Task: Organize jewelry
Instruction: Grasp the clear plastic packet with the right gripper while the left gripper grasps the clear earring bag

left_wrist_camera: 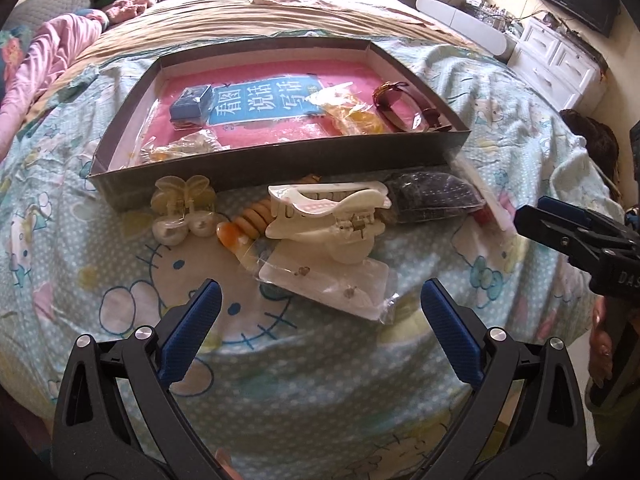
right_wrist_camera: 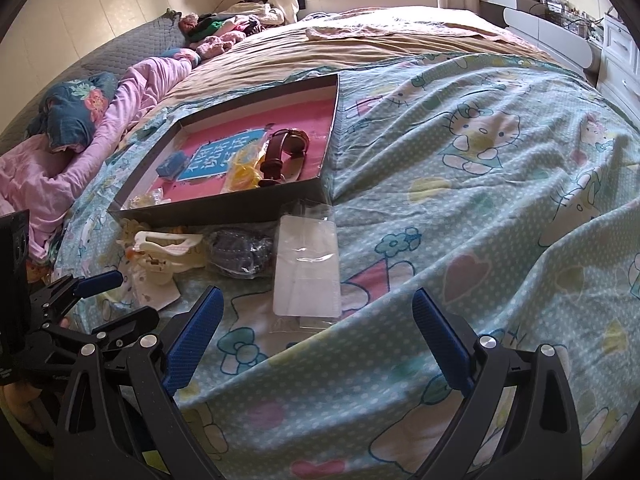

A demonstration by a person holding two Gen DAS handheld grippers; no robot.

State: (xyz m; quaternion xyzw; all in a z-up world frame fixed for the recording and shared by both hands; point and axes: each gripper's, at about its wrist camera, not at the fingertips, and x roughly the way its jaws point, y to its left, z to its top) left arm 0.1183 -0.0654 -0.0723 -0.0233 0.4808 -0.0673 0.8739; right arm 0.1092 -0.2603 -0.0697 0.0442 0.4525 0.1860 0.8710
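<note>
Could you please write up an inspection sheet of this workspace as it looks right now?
Surface: cartoon-print bedsheet, rumpled.
Job's things: shallow box holds a watch, blue case and bagged yellow pieces. In front lie a white claw clip, pale butterfly clip, dark bagged item and earring card.
Clutter: clear flat packet.
Grippers: left gripper open, empty; right gripper open, empty.
Cables: nothing seen.
Surroundings: pink bedding, white drawers.
</note>
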